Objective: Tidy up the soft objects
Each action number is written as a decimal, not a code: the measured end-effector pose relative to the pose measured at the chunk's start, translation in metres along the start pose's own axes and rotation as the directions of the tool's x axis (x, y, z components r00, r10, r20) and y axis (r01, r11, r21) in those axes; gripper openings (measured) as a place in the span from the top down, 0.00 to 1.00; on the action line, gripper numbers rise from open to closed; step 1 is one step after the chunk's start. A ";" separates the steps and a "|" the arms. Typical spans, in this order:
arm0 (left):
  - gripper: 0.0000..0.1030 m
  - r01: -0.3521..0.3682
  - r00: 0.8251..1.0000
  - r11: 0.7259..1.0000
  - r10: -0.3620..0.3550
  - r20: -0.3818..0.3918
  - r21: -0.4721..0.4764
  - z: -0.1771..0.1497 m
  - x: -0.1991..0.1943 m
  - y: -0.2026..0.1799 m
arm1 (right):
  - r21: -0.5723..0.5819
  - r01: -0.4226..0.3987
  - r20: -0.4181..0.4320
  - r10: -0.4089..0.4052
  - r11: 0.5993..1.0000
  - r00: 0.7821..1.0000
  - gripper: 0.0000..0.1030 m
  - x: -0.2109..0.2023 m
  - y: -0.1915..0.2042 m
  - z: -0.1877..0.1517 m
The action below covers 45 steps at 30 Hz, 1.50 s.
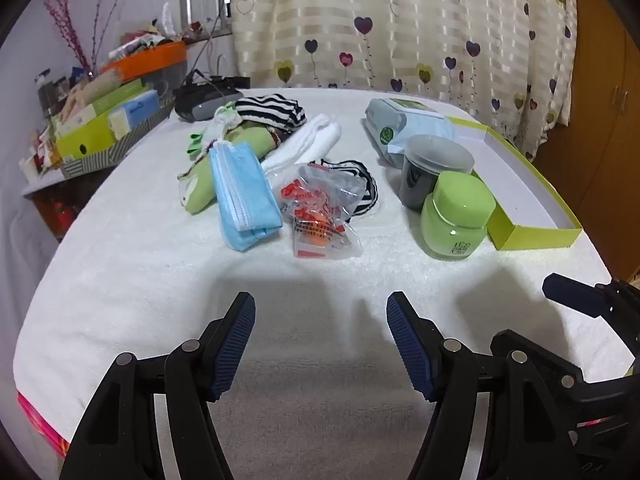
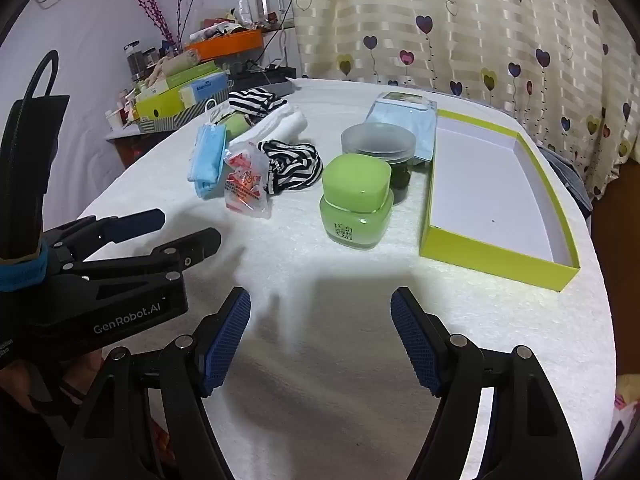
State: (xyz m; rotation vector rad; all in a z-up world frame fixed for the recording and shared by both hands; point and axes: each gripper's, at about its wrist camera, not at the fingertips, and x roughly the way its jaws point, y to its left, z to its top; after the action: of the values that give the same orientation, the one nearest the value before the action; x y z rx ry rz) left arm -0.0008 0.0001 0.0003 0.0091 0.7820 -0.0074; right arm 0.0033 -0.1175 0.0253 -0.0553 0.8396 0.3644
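On the white towel-covered table (image 1: 132, 276) lies a pile of soft things: a blue face-mask pack (image 1: 245, 196), a clear packet with red print (image 1: 318, 210), a green cloth (image 1: 236, 140), white folded cloth (image 1: 308, 140) and two striped black-and-white pieces (image 1: 272, 110) (image 2: 294, 164). An open lime-green box (image 2: 492, 184) stands empty on the right. My left gripper (image 1: 321, 304) hovers open over bare towel, short of the pile. My right gripper (image 2: 321, 300) is open too, in front of the green jar (image 2: 356, 200), nothing between its fingers.
A dark jar with a frosted lid (image 2: 378, 144) and a pale wipes pack (image 2: 404, 116) sit behind the green jar. A cluttered side shelf with boxes (image 1: 104, 124) stands at the left. A heart-print curtain (image 1: 400, 20) hangs behind the table. The left gripper's body (image 2: 120, 280) shows in the right wrist view.
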 end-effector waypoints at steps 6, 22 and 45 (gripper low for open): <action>0.33 -0.019 1.000 1.000 0.020 -0.016 0.009 -0.001 0.001 -0.001 | 0.002 -0.004 0.002 0.004 1.000 1.000 0.29 0.000 0.001 -0.001; 0.33 -0.004 1.000 1.000 0.004 -0.025 -0.006 -0.002 0.001 0.001 | -0.001 -0.012 0.008 0.012 1.000 1.000 0.29 -0.003 -0.001 0.001; 0.33 0.024 1.000 0.999 -0.024 -0.008 -0.047 -0.001 -0.002 0.010 | -0.004 -0.017 0.018 0.017 1.000 1.000 0.29 -0.004 0.002 0.004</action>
State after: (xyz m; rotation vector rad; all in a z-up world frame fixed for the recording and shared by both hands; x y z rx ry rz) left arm -0.0028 0.0099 0.0007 -0.0447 0.7902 -0.0116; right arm 0.0031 -0.1156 0.0310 -0.0485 0.8219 0.3818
